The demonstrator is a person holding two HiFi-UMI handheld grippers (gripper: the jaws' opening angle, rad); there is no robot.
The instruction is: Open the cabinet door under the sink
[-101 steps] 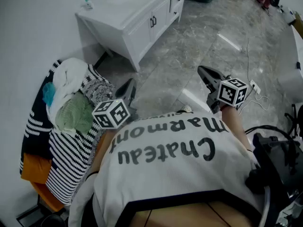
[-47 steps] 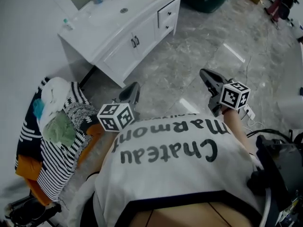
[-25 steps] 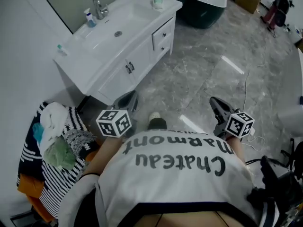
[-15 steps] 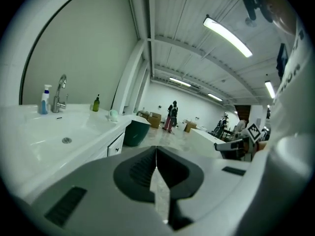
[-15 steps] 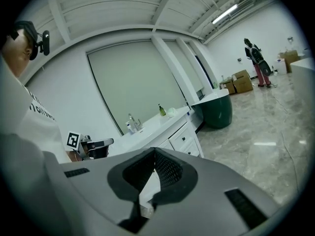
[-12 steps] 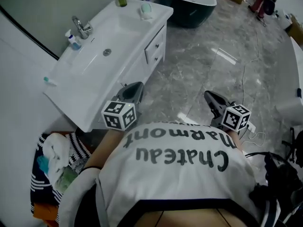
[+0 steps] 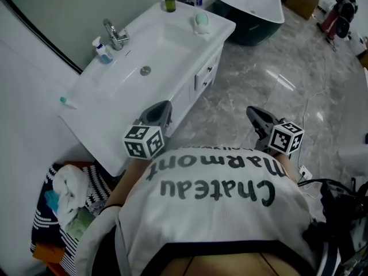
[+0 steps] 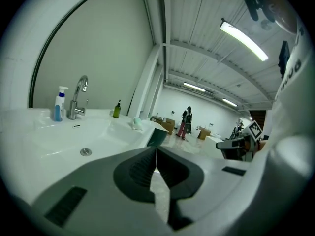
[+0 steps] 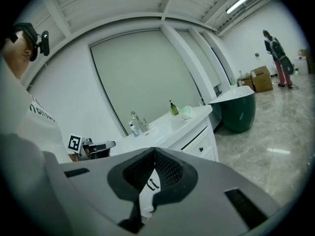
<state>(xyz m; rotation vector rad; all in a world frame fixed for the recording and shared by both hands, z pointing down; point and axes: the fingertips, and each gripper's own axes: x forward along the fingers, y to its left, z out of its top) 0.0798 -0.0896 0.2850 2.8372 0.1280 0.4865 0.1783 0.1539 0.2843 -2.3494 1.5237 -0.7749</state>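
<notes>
Sink [image 7: 150, 55], white, set in a vanity top. The cabinet door [image 9: 145, 196] lies directly below the sink and is not yet opened. The left gripper [image 7: 163, 109] is at the sink's front edge and the right gripper [image 7: 253, 112] well off to the sink's side; both have their jaws fully together and hold nothing.

Likely hazards: shut jaws would glance off the paired handles [image 9: 150, 184]; lowering the left gripper could knock it against the sink's rim; the drawers [image 7: 205, 78] beside the sink could be pulled by mistake.

Legible writing: "Chateau Marmont" on the shirt [image 7: 213, 191]. Labels on the bottles [image 7: 169, 2] behind the sink are too small to read.
</notes>
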